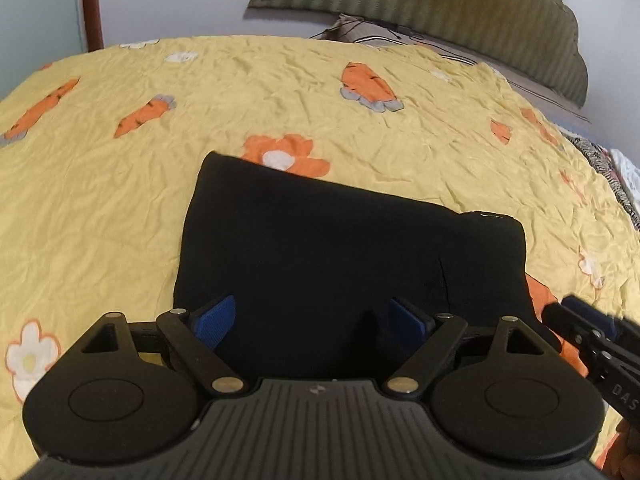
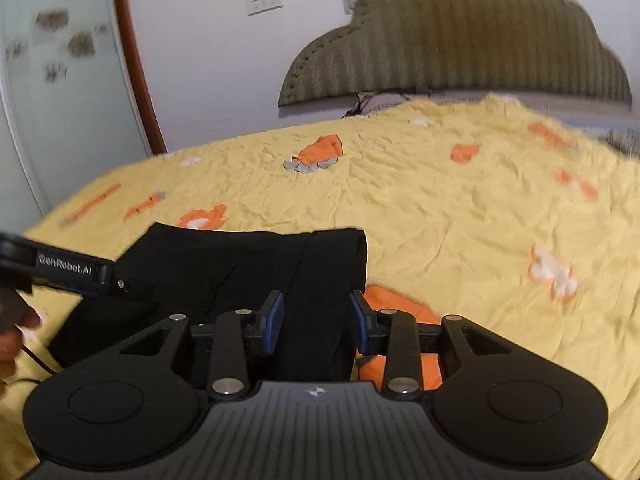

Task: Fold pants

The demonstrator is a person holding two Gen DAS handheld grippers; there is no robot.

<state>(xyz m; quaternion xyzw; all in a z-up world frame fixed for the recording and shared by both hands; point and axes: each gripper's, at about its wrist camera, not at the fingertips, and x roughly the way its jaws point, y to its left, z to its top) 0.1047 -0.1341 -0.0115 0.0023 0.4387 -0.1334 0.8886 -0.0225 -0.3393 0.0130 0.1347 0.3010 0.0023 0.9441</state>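
Black pants [image 1: 340, 248] are seen folded into compact rectangle, laid flat on bed [image 1: 120, 200] with yellow carrot-print cover. Left gripper [image 1: 312, 320] is held above near edge of pants, jaws spread wide, nothing gripped. Right gripper [image 2: 316, 320] is positioned over right edge of pants, jaws partly parted, nothing pinched.

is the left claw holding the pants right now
No, the left claw stands wide open above the folded pants, its pads clear of the cloth.
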